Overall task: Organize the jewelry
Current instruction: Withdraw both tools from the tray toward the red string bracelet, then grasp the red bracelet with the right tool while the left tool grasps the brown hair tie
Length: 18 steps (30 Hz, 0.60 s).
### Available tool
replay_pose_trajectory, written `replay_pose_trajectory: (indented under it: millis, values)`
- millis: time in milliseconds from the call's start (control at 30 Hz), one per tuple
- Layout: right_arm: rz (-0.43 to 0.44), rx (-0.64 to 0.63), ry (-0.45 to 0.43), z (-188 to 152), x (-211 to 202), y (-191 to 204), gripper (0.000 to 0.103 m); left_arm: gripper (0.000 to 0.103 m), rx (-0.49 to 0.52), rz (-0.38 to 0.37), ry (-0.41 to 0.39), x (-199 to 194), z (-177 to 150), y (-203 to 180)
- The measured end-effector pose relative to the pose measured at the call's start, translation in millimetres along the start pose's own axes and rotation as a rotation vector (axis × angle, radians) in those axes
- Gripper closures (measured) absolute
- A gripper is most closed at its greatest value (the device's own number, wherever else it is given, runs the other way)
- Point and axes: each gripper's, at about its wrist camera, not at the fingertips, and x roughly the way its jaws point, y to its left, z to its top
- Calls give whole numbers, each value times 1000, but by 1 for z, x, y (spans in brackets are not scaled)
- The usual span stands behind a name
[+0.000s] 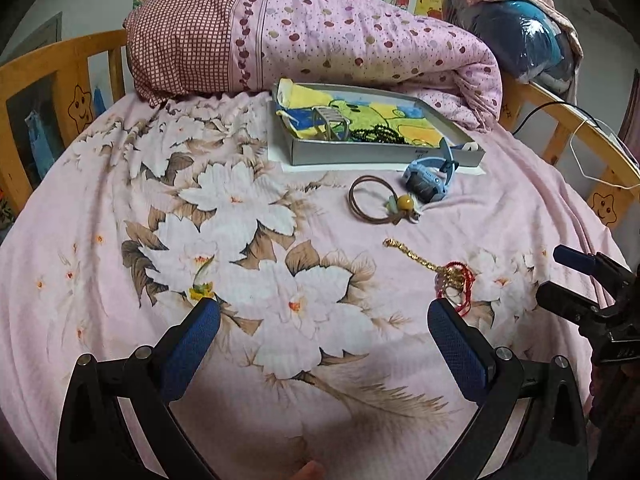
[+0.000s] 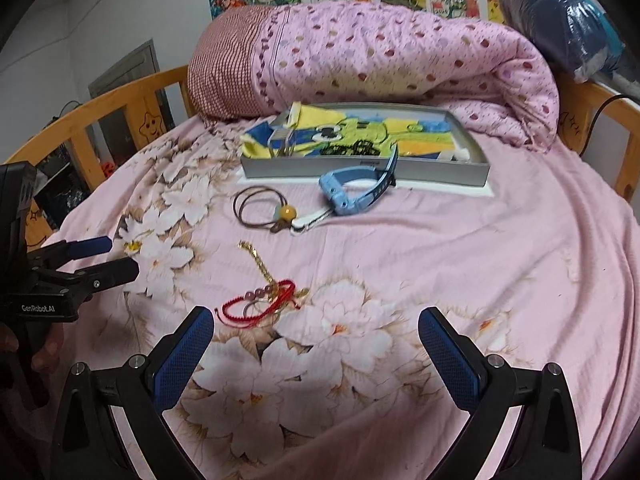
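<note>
A grey tray (image 1: pixel 384 155) (image 2: pixel 360 169) lined with a yellow-blue cloth holds a metal watch band (image 1: pixel 330 120) and black beads (image 1: pixel 378 134). In front of it on the bed lie a blue watch (image 1: pixel 430 178) (image 2: pixel 354 190), a brown cord with a yellow bead (image 1: pixel 380 200) (image 2: pixel 272 210), a gold chain (image 1: pixel 416 258) (image 2: pixel 260 262) and a red cord bracelet (image 1: pixel 458 284) (image 2: pixel 258 300). My left gripper (image 1: pixel 324 320) is open and empty, left of the red bracelet. My right gripper (image 2: pixel 316 328) is open and empty, just right of the red bracelet.
A rolled pink quilt (image 1: pixel 320 40) (image 2: pixel 380 60) lies behind the tray. Wooden bed rails (image 1: pixel 60 64) (image 2: pixel 600 120) ring the mattress. A bagged blue bundle (image 1: pixel 528 40) sits at the back right. The floral sheet (image 1: pixel 200 220) covers the bed.
</note>
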Motion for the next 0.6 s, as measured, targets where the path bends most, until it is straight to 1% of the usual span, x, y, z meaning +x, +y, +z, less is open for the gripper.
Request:
replay_pose_trajectory:
  millis: [200,400,433,500,533,600]
  values:
    - [44,8,45,-4,9,2,0,1,-4,1,21,9,0,2]
    - [86,16,59,-4,14,7,0,1,-16,-15,34,18,8,8]
    - [91,18,61,-4,15,8,3,1,-15,-18,35,20,9,8]
    - [111,25,73,-3,18,9,13,1,-14,-27,36,23,13,10]
    - [119,29,78,-2,20,10,15,1,-13,-32,36,24,15,10]
    - [140,38,93,0,25,12,29,1,-12,-45,38,28,20,11]
